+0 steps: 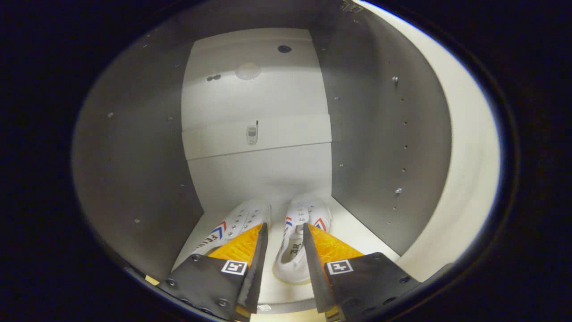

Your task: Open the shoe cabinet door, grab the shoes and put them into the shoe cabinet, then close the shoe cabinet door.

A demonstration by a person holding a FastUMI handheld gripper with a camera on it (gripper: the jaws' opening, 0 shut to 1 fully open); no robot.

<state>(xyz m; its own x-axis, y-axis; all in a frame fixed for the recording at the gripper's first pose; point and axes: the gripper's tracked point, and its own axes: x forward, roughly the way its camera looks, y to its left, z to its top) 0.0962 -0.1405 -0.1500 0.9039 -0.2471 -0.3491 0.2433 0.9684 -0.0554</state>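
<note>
I am looking into the shoe cabinet [380, 134], and two white shoes with red and blue stripes rest on its pale bottom shelf [353, 232], toes toward the back wall. The left shoe [237, 221] lies partly behind my left finger. The right shoe [292, 257] lies in the gap between my fingers, its heel toward me, with a sliver of shelf showing between it and the left finger. My gripper [285, 224] is open, just above the shelf's front part.
Grey side walls [134, 156] with rows of peg holes close in on both sides. A pale back panel [254, 174] carries a horizontal rail with a small metal fitting [251, 134]. The cabinet's pale front edge [464, 156] curves past on the right.
</note>
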